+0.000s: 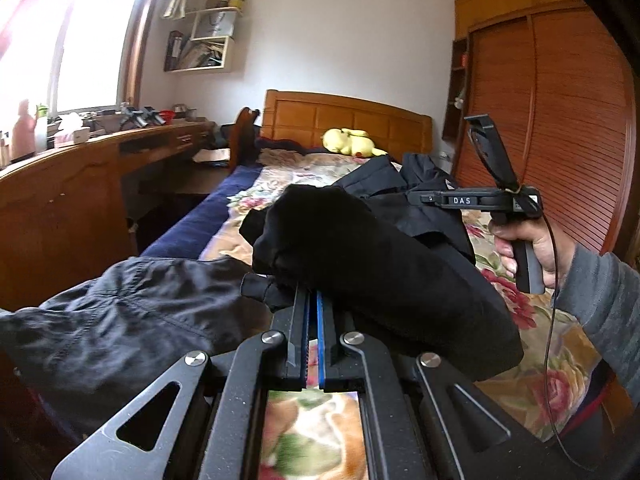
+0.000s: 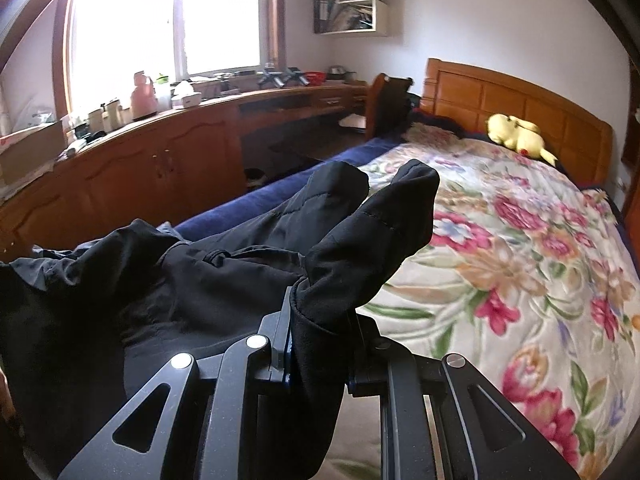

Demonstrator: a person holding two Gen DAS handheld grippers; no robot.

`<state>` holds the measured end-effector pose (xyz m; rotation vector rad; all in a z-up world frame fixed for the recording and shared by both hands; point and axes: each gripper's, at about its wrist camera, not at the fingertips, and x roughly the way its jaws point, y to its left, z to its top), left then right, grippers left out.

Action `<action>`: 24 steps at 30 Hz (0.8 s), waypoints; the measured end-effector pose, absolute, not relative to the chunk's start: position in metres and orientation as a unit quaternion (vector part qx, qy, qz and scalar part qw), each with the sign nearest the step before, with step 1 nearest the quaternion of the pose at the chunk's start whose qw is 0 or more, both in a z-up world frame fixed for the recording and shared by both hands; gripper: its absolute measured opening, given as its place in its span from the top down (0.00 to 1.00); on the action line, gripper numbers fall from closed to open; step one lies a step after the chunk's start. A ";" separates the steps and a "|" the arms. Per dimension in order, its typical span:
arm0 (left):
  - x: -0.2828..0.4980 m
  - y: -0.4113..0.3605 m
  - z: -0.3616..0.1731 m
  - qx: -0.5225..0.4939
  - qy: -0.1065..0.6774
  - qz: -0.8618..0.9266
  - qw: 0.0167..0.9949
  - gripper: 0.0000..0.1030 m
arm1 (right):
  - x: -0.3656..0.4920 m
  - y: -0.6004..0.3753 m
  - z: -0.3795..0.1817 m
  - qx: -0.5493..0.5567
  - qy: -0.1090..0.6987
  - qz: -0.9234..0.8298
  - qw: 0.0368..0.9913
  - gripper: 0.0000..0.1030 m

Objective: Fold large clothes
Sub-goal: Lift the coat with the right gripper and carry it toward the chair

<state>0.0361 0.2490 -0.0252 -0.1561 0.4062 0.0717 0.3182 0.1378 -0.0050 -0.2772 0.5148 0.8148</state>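
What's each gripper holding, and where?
Both hold the black garment: left gripper pinches a bunched edge; right gripper clamps a thick fold of it.

1. A large black garment of soft, matte fabric (image 1: 372, 264), with stitched seams, is bunched and lifted above the flower-patterned quilt (image 2: 520, 248).
2. One thick fold is raised at the right, a second at the left.
3. Its crumpled, creased remainder (image 1: 120, 320) sags toward the bed's near left edge.
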 end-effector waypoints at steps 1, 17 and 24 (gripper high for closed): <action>0.035 0.252 -0.025 -0.079 0.201 0.038 0.976 0.97 | 0.318 0.143 -0.005 -0.135 0.247 0.393 0.875 0.83; -0.016 0.340 0.001 -0.046 0.188 0.162 0.968 0.97 | 0.316 0.249 -0.001 -0.156 0.218 0.461 0.846 0.83; -0.043 0.394 -0.001 -0.043 0.191 0.238 0.951 0.97 | 0.308 0.305 -0.014 -0.152 0.218 0.485 0.833 0.81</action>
